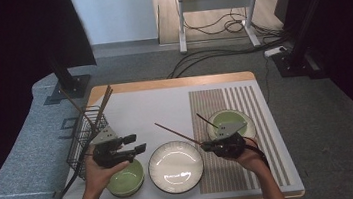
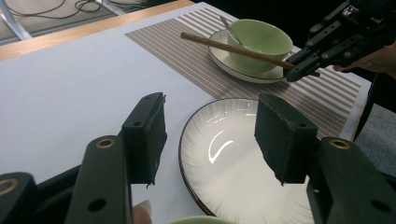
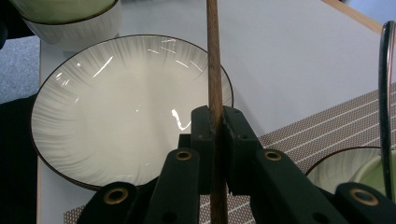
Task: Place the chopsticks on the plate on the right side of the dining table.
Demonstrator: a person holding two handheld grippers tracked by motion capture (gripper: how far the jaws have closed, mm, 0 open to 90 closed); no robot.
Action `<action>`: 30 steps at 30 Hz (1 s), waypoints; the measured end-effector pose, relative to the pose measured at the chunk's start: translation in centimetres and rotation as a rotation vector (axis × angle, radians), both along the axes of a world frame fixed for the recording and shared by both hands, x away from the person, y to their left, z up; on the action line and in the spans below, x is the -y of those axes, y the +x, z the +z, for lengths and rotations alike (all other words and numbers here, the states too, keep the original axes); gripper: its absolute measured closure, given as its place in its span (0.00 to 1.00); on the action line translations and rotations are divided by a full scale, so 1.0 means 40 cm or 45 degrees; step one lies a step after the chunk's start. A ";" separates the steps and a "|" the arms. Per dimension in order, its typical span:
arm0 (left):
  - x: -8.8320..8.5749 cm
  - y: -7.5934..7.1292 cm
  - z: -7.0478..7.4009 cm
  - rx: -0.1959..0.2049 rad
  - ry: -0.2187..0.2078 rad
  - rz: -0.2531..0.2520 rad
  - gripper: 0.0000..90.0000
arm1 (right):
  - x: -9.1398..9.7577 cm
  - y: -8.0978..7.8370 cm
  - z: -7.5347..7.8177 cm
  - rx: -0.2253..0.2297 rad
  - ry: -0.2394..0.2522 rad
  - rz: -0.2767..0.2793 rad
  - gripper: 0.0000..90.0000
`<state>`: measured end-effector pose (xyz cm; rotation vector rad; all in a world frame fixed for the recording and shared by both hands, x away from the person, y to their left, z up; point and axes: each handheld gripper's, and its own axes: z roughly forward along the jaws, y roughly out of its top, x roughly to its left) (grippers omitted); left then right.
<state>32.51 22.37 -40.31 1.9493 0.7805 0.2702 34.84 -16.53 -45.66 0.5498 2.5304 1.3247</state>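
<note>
The right gripper (image 1: 209, 145) clamps a long brown wooden chopstick (image 1: 177, 133) near its end, slanting above the counter (image 1: 135, 109) beside the white ribbed plate (image 1: 175, 166), probably for placement, while the left gripper (image 1: 136, 143) hovers open-jawed, empty.

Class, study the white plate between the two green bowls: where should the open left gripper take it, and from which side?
Grip the white plate at its raised near-left rim, coming from the left gripper's side; the plate lies flat, so only the thin edge fits between the pads.
</note>
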 end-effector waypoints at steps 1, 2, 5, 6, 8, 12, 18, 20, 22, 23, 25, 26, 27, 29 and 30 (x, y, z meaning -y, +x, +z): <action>-0.002 -0.002 -0.001 -0.001 -0.001 0.000 0.48 | 0.001 -0.001 0.000 -0.002 0.002 -0.004 0.94; -0.004 -0.004 -0.003 -0.002 0.000 -0.002 0.48 | 0.002 -0.002 0.000 -0.003 0.002 -0.008 0.94; -0.007 -0.009 -0.007 -0.004 0.004 -0.006 0.48 | 0.006 -0.002 -0.002 -0.006 0.007 -0.026 0.94; -0.008 -0.010 -0.009 -0.005 0.006 -0.009 0.48 | 0.008 -0.002 -0.003 -0.005 0.009 -0.030 0.94; -0.009 -0.011 -0.012 -0.006 0.006 -0.007 0.48 | 0.013 -0.002 -0.004 -0.008 0.016 -0.044 0.94; -0.015 -0.010 -0.019 -0.010 0.004 -0.001 0.48 | 0.022 -0.004 -0.001 -0.009 0.036 -0.066 0.94; -0.018 -0.011 -0.026 -0.020 -0.002 0.001 0.48 | 0.038 -0.007 0.006 -0.004 0.065 -0.111 0.94; -0.019 -0.012 -0.027 -0.020 -0.004 0.000 0.48 | 0.042 -0.009 0.006 -0.005 0.072 -0.125 0.94; -0.021 -0.013 -0.028 -0.019 -0.001 0.002 0.48 | 0.046 -0.011 0.005 -0.006 0.073 -0.137 0.94; -0.022 -0.013 -0.028 -0.018 0.002 0.003 0.48 | 0.048 -0.011 0.004 -0.004 0.070 -0.141 0.94; -0.022 -0.014 -0.028 -0.016 0.000 0.002 0.48 | 0.052 -0.011 0.001 -0.009 0.072 -0.156 0.94; -0.022 -0.015 -0.028 -0.015 -0.002 0.001 0.48 | 0.054 -0.011 0.000 -0.011 0.074 -0.162 0.94; -0.021 -0.015 -0.028 -0.018 -0.001 -0.004 0.48 | 0.055 -0.011 -0.001 -0.012 0.074 -0.167 0.94; -0.020 -0.014 -0.030 -0.020 0.003 -0.003 0.48 | 0.057 -0.013 -0.003 -0.017 0.075 -0.176 0.94; -0.020 -0.013 -0.030 -0.020 0.010 -0.004 0.48 | 0.059 -0.014 -0.004 -0.017 0.076 -0.179 0.94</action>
